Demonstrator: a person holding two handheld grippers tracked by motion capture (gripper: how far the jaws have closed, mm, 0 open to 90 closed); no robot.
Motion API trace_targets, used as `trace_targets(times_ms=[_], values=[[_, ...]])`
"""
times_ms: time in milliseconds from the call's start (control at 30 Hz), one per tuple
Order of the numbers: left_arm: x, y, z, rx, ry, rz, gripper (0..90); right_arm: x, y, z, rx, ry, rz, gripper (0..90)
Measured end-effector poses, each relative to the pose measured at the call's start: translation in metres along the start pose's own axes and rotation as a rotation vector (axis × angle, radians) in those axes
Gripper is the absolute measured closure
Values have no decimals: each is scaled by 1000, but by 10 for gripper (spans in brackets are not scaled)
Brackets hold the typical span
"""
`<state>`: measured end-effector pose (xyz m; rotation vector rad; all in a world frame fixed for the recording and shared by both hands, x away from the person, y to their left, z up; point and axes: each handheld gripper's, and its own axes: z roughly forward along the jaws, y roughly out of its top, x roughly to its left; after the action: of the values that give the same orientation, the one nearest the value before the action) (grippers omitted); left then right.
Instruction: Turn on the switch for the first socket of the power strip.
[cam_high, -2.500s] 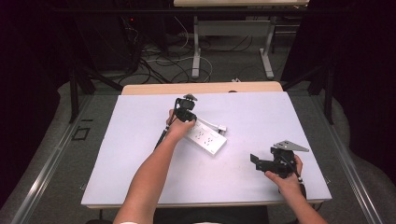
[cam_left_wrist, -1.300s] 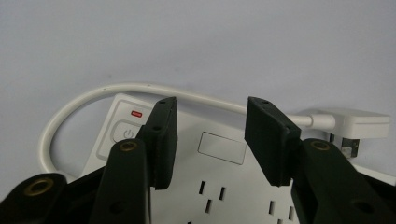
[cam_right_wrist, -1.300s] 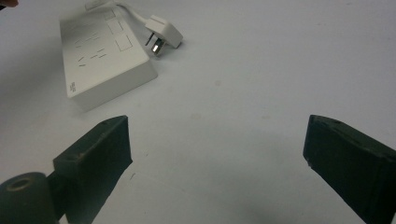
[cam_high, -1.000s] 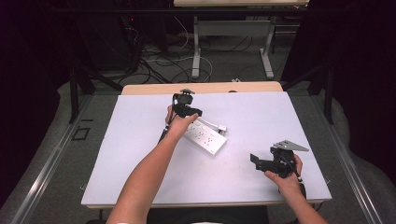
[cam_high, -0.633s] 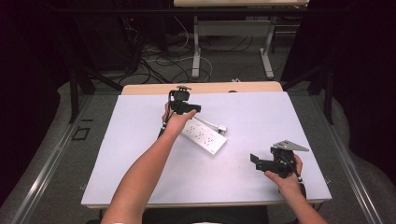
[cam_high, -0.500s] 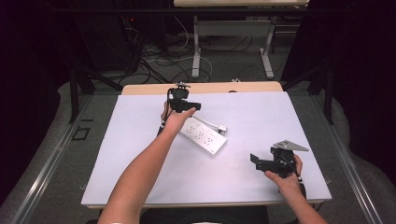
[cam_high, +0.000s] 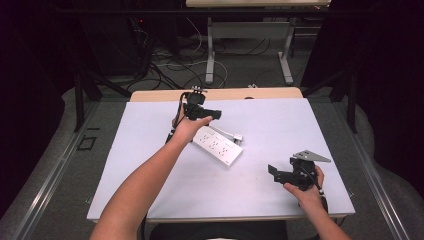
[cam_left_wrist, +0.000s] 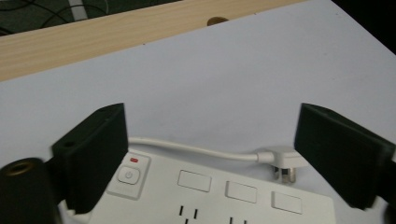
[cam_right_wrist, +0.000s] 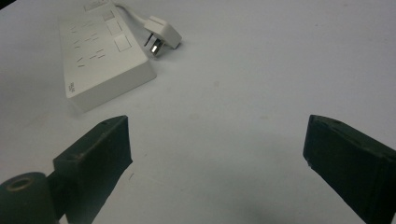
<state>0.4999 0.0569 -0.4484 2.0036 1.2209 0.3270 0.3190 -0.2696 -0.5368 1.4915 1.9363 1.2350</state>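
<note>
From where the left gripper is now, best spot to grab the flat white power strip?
Grip the flat white power strip across its short width, near the switch end, coming straight down from above. It lies flat on the table, so its long side edges are the only faces the jaws can close on. The left gripper is open above that end. Stay clear of the white cord and plug.

High view: overhead, faced forward across table (cam_high: 150, 130). Left gripper view: close, low over power strip (cam_left_wrist: 210, 196). Right gripper view: farther back, faced the same power strip (cam_right_wrist: 100, 51); all three shared it.
</note>
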Motion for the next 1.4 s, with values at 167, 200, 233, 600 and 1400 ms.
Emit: trace_targets(times_ms=[167, 200, 233, 600, 1400], values=[[-5, -3, -5, 16, -6, 11, 1, 0, 0, 0, 0, 0, 0, 69], [-6, -5, -6, 18, -2, 17, 1, 0, 0, 0, 0, 0, 0, 69], [-7, -6, -7, 22, 1, 23, 1, 0, 0, 0, 0, 0, -1, 69], [-16, -14, -33, 8, -43, 57, 0, 0, 0, 0, 0, -3, -6, 69], [-15, -48, -88, -5, -69, 57, 5, 0, 0, 1, 0, -8, -11, 69]])
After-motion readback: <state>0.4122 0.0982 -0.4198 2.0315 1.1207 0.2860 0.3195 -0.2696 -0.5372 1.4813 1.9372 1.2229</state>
